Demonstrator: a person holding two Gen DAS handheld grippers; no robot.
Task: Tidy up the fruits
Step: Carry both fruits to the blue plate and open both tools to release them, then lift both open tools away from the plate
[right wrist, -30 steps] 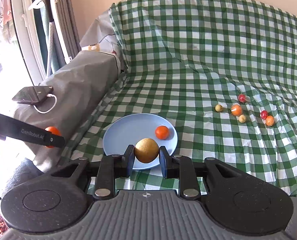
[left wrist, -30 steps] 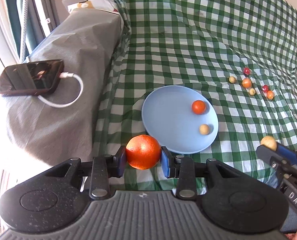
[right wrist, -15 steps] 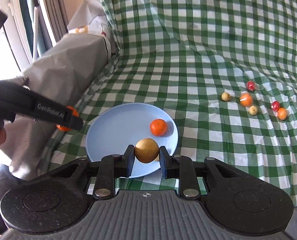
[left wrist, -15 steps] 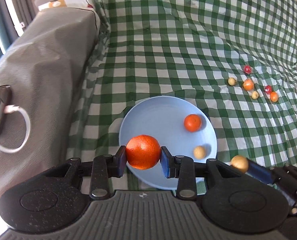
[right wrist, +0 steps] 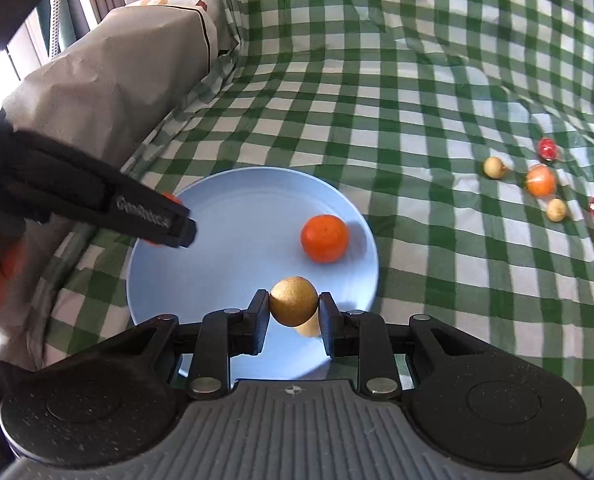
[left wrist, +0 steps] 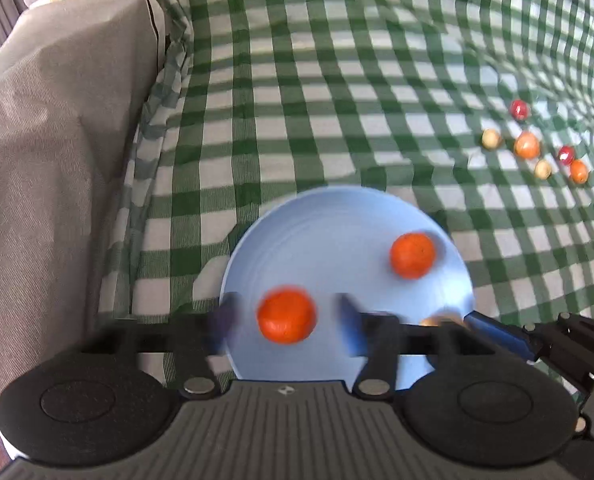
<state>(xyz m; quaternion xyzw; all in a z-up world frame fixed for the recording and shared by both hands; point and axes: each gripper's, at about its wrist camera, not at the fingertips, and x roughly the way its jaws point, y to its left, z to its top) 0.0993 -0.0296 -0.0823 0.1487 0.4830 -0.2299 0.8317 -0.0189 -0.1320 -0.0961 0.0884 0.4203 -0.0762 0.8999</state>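
Checkered cloth, blue plate (left wrist: 329, 216): left tool (left wrist: 285, 322) spread, tangerine (left wrist: 286, 314) released; right tool (right wrist: 293, 312) pinching tan fruit (right wrist: 294, 301), release next.

I am looking at a green and white checked cloth (right wrist: 417, 92) that is covering the surface ahead and rising up behind it. To my left a grey cover (left wrist: 57, 128) is draping over a raised armrest, and daylight is coming in through a curtained window (right wrist: 69, 12) beyond it.
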